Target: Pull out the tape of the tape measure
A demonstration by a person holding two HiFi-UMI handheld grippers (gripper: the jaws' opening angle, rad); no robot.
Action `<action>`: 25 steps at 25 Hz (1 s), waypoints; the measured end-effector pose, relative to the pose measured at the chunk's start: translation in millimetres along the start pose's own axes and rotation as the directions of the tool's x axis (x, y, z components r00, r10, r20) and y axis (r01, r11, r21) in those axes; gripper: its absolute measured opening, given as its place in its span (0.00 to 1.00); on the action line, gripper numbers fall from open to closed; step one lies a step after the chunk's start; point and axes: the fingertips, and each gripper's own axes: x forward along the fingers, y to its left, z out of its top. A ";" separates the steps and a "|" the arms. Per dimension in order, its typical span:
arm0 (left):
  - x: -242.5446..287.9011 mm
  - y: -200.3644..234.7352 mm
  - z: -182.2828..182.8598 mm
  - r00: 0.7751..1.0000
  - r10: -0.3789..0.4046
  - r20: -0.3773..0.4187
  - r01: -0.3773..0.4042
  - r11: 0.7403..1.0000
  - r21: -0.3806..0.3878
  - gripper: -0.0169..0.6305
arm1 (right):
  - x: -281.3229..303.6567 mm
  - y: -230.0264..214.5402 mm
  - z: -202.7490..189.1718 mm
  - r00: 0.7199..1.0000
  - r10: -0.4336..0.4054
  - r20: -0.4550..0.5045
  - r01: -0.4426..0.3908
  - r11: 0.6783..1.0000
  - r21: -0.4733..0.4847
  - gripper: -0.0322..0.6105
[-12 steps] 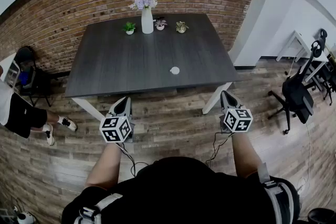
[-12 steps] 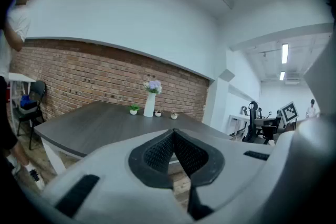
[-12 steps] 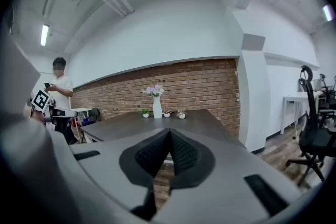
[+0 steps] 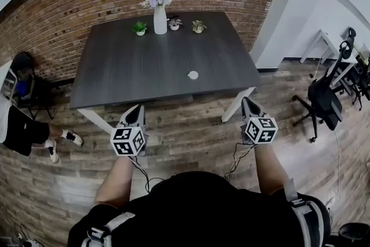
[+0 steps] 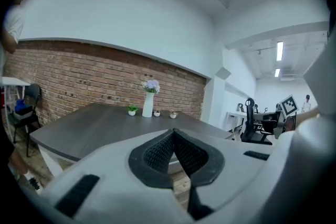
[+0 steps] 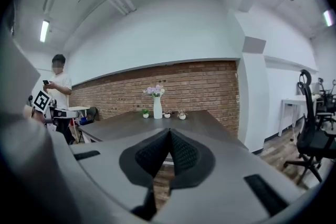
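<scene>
A small round white tape measure [image 4: 193, 74] lies on the dark table [image 4: 144, 72], near its front edge and right of centre. My left gripper [image 4: 136, 113] hangs over the wooden floor in front of the table, left of the tape measure, shut and empty. My right gripper [image 4: 247, 104] is level with it, beyond the table's front right corner, also shut with nothing in it. In the left gripper view the left gripper [image 5: 173, 132] has its ribbed pads pressed together; the right gripper [image 6: 169, 132] looks the same in the right gripper view. The tape measure is hidden in both gripper views.
A white vase of flowers [image 4: 160, 15] and three small potted plants [image 4: 140, 28] stand at the table's far edge by the brick wall. A black office chair [image 4: 325, 102] stands at the right. A person [image 4: 20, 127] sits at the left beside another chair [image 4: 29, 81].
The view has shifted slightly; both grippers hold nearly the same place in front of the table. The tape measure has not moved.
</scene>
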 end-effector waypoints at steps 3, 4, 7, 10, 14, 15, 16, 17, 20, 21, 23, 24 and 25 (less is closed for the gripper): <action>1.2 -1.2 -1.4 1.000 -0.021 -0.006 0.021 1.000 0.008 0.04 | 0.4 -1.7 2.9 1.000 -0.016 0.027 0.015 0.999 0.040 0.05; 0.3 -0.9 -2.2 1.000 -0.026 -0.009 0.026 1.000 0.012 0.04 | 0.6 -0.4 2.9 0.999 -0.013 0.037 0.011 0.998 0.055 0.05; -6.3 3.2 -6.0 0.999 -0.041 -0.023 0.042 0.999 0.027 0.04 | 1.7 14.6 -0.1 0.998 0.035 0.050 -0.038 0.996 0.074 0.05; -12.9 15.8 -13.2 0.998 -0.042 -0.045 0.043 0.999 0.026 0.04 | 10.6 34.2 -7.6 0.997 0.071 0.035 -0.074 0.994 0.083 0.34; -8.6 30.6 -27.2 0.997 -0.033 -0.077 0.034 0.999 0.007 0.04 | 32.8 52.4 -27.4 0.996 0.089 -0.032 -0.086 0.994 0.068 0.37; -5.4 31.7 -30.7 0.996 -0.033 -0.084 0.033 0.999 0.002 0.04 | 38.9 55.4 -33.8 0.994 0.099 -0.052 -0.096 0.994 0.061 0.37; -1.1 32.4 -33.4 0.995 -0.033 -0.091 0.033 0.999 -0.001 0.04 | 45.9 57.4 -39.8 0.992 0.109 -0.071 -0.105 0.993 0.054 0.37; 4.6 32.9 -35.4 0.995 -0.032 -0.097 0.032 0.999 -0.002 0.04 | 54.2 58.5 -45.4 0.989 0.118 -0.088 -0.114 0.992 0.047 0.37; 28.2 33.0 -35.6 0.994 -0.027 -0.107 0.027 1.000 -0.004 0.04 | 87.2 57.3 -58.7 0.980 0.152 -0.131 -0.149 0.988 0.036 0.38; 37.7 33.2 -33.5 0.994 -0.022 -0.108 0.022 1.000 -0.002 0.04 | 101.3 56.3 -62.7 0.975 0.169 -0.146 -0.166 0.986 0.033 0.38; 57.2 36.8 -27.5 0.994 0.001 -0.109 0.000 1.000 0.006 0.04 | 132.6 56.4 -74.1 0.958 0.213 -0.192 -0.214 0.977 0.017 0.39; 67.2 40.4 -23.2 0.994 0.017 -0.109 -0.017 1.000 0.009 0.04 | 149.5 57.6 -81.1 0.945 0.239 -0.221 -0.244 0.970 0.004 0.40; 77.4 44.7 -17.6 0.994 0.036 -0.107 -0.035 0.999 0.011 0.04 | 167.2 59.2 -87.4 0.931 0.266 -0.251 -0.277 0.961 -0.010 0.41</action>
